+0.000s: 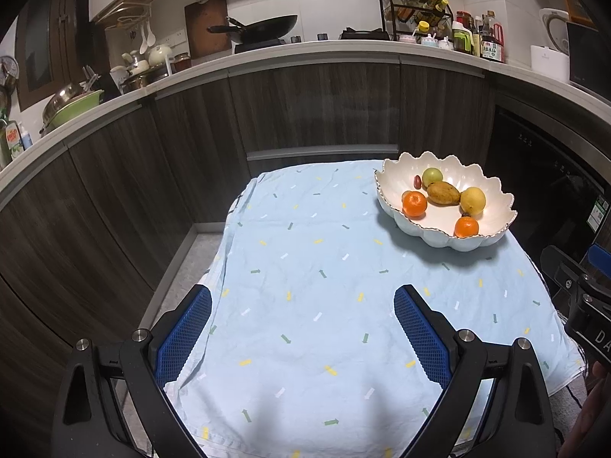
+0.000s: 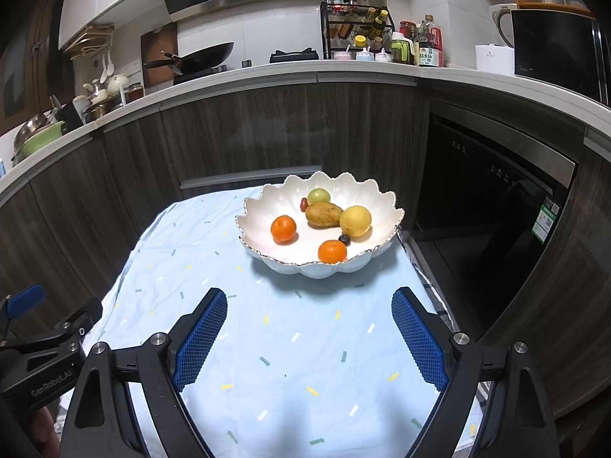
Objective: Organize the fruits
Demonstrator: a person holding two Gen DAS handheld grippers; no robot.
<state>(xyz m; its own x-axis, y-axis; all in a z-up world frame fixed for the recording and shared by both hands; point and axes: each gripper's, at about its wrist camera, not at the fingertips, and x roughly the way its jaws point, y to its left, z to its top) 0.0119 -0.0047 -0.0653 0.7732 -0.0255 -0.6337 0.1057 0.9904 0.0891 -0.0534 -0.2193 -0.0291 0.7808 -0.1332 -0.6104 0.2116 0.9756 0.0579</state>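
A white scalloped bowl [image 1: 393, 175] [image 2: 263, 206] stands at the far right of the table. It holds two oranges [image 2: 283, 228] [image 2: 332, 251], a brown mango [image 2: 324, 214], a yellow lemon [image 2: 355, 221], a green fruit [image 2: 318, 195], a small red fruit [image 2: 304, 204] and a dark berry [image 2: 344, 239]. My left gripper [image 1: 302, 295] is open and empty above the cloth, left of and nearer than the bowl. My right gripper [image 2: 309, 297] is open and empty, just in front of the bowl.
A light blue patterned cloth [image 1: 305, 267] covers the small table. Dark wood cabinets [image 1: 305, 107] curve behind it under a counter with a wok [image 1: 263, 28], bottles and dishes. A dark oven front [image 2: 496, 210] stands right of the table. Floor shows at the left [image 1: 183, 267].
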